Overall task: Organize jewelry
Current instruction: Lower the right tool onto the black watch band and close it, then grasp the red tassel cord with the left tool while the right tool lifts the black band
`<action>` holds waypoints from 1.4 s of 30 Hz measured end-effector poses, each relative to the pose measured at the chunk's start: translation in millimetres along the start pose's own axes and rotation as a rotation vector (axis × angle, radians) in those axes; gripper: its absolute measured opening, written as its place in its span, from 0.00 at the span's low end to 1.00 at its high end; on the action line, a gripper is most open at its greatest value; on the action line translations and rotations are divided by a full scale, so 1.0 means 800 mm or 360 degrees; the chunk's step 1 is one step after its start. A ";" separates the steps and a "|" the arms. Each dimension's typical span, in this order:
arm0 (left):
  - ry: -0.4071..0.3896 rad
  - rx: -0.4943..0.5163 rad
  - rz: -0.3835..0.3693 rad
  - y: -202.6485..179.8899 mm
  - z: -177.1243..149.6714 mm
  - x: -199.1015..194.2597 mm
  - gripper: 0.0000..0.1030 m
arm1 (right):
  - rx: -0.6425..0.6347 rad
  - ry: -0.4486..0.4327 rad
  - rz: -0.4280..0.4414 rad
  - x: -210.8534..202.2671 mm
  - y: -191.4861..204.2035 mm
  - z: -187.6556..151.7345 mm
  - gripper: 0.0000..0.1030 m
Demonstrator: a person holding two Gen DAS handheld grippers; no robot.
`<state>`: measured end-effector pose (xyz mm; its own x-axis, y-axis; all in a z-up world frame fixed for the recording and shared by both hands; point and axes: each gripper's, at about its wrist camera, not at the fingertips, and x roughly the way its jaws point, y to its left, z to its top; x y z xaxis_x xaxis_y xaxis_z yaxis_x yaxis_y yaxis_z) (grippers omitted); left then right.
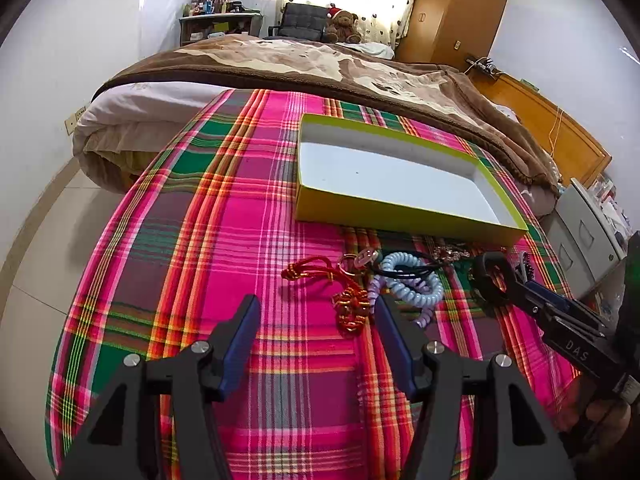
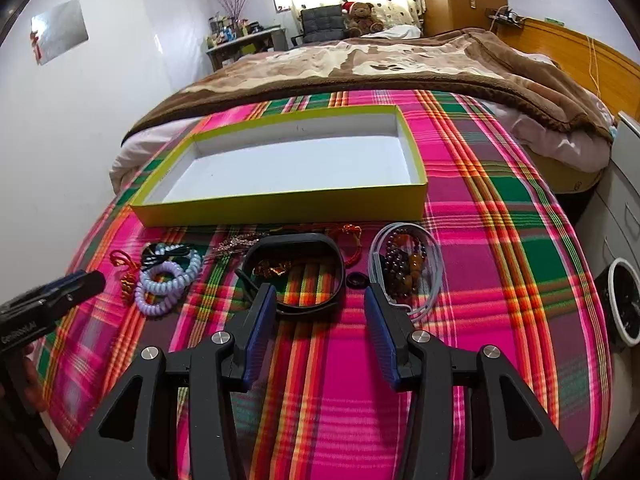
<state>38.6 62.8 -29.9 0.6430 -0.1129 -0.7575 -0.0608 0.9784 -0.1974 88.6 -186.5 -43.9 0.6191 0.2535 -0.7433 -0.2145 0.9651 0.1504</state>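
A yellow-green box (image 1: 384,212) (image 2: 280,210) with an empty white inside sits on the plaid cloth. Jewelry lies in a row in front of it: a red knotted cord charm (image 1: 316,272) (image 2: 124,270), pale blue and lilac spiral bands (image 1: 416,284) (image 2: 168,276), a black band (image 2: 298,268) (image 1: 490,280), and beaded bracelets inside a clear ring (image 2: 404,264). My left gripper (image 1: 316,308) is open just short of the red charm and spiral bands. My right gripper (image 2: 320,300) is open over the black band's near edge, beside the beads. Both are empty.
The plaid cloth (image 2: 500,220) covers a table in front of a bed with a brown blanket (image 1: 320,60). A grey drawer unit (image 1: 592,228) stands at the right. A white round object (image 2: 622,304) lies low at the right.
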 end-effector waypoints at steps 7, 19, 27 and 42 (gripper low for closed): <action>0.0015 -0.0021 -0.0007 0.009 0.002 0.003 0.59 | 0.0063 0.0034 0.0048 0.018 -0.006 0.012 0.45; 0.0026 -0.0025 -0.0033 0.016 0.009 0.008 0.59 | 0.0044 0.0026 -0.0004 0.023 -0.005 0.016 0.06; 0.0075 0.0001 -0.0022 0.028 0.021 0.021 0.59 | 0.0116 -0.0114 0.0107 -0.021 -0.015 0.019 0.05; 0.0152 0.0198 0.0004 -0.017 0.013 0.041 0.60 | 0.0151 -0.0164 0.0143 -0.045 -0.017 0.018 0.06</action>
<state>68.4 47.4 -45.3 0.5668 -0.1209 -0.8149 0.0368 0.9919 -0.1215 79.9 -207.7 -9.4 0.6759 0.3397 -0.6540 -0.2033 0.9389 0.2776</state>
